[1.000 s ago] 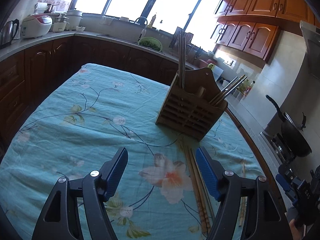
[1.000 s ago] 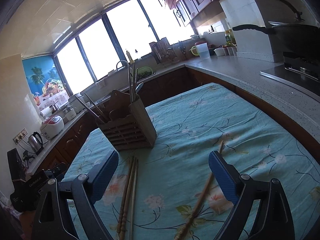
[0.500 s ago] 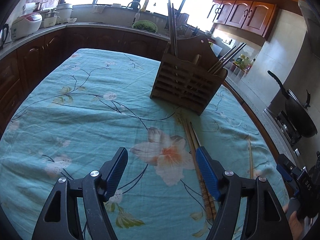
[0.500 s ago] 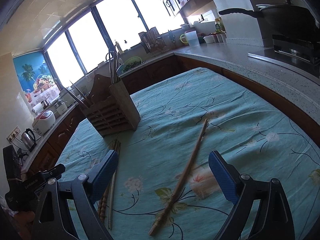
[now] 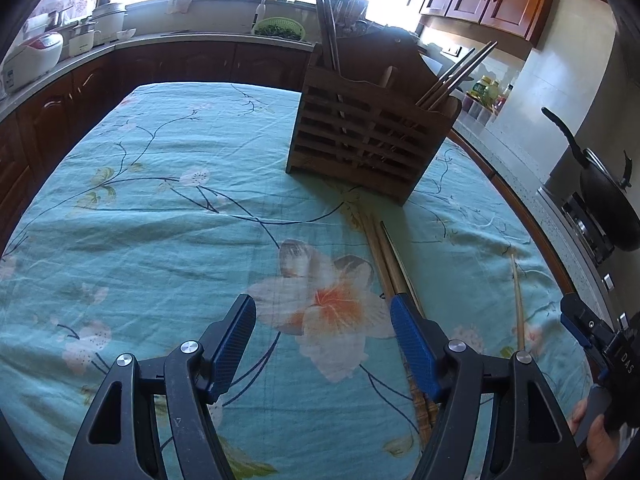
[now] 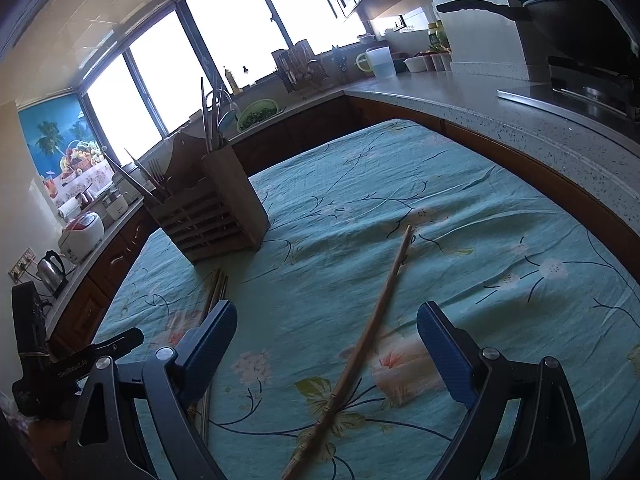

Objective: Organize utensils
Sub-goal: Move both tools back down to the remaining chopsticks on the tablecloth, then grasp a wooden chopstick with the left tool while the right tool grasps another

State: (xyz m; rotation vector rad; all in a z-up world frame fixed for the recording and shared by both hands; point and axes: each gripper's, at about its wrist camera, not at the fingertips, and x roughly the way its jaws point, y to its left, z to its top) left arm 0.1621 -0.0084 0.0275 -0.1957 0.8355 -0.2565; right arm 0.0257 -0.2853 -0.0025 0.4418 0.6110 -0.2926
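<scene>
Hovering over the turquoise floral tablecloth (image 5: pixel 168 216) that covers the counter, the left gripper (image 5: pixel 323 344) holds its blue-padded fingers (image 5: pixel 234 346) wide apart with only cloth between them. Just beside its right finger, a bundle of brown wooden chopsticks (image 5: pixel 386 254) lies flat, running away toward the slatted wooden utensil holder (image 5: pixel 362 140), which stands upright further back with long metal and wooden utensils leaning out of its compartments. Right of the bundle and well apart from it lies 1 single pale wooden chopstick (image 5: pixel 518 300). In the right wrist view, the right gripper (image 6: pixel 326 334) is likewise spread wide and grips nothing; that single chopstick (image 6: pixel 372 320) lies on the cloth diagonally between its fingers (image 6: pixel 446 360), touching neither. A black wok (image 5: pixel 608 204) sits on the stove at far right.
</scene>
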